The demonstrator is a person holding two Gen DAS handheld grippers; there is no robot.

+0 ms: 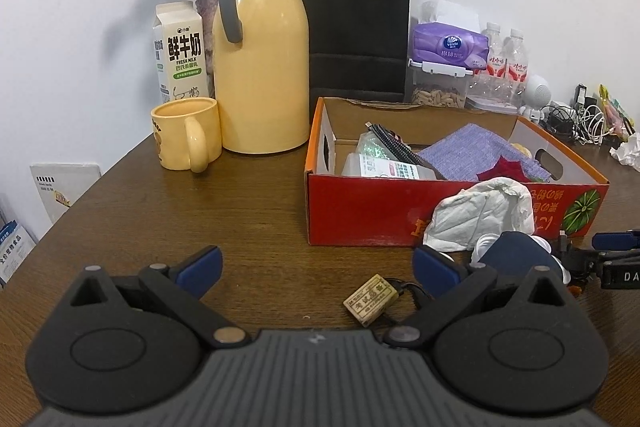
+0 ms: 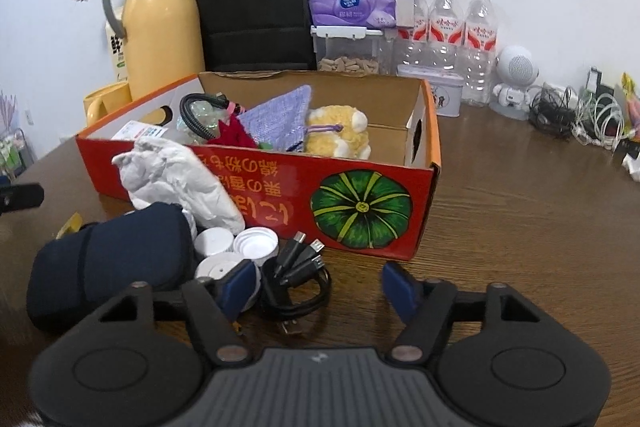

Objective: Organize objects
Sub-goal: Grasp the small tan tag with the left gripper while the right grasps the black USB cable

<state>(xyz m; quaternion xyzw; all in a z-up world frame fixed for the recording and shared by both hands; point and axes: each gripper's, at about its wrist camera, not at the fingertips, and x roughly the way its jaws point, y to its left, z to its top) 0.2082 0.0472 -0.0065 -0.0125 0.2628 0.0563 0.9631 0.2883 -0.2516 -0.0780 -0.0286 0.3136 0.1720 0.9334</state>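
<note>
left gripper (image 1: 318, 269): jaws spread, over bare wood surface (image 1: 240, 211), wooden tag (image 1: 370, 300) near its right jaw | right gripper (image 2: 320, 285): jaws spread around black USB cable (image 2: 296, 277) | red cardboard box (image 2: 372, 211): far side, near edge touching crumpled tissue (image 2: 180, 179).

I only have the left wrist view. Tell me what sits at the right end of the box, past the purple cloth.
Observer: A yellow plush toy lies in the red box, beside the purple cloth.
Operator: Report what is under the right gripper.
Observer: A coiled black cable lies on the table between the open jaws of the right gripper.
Operator: Count the water bottles behind the box.
Observer: Three water bottles stand by the wall.
</note>
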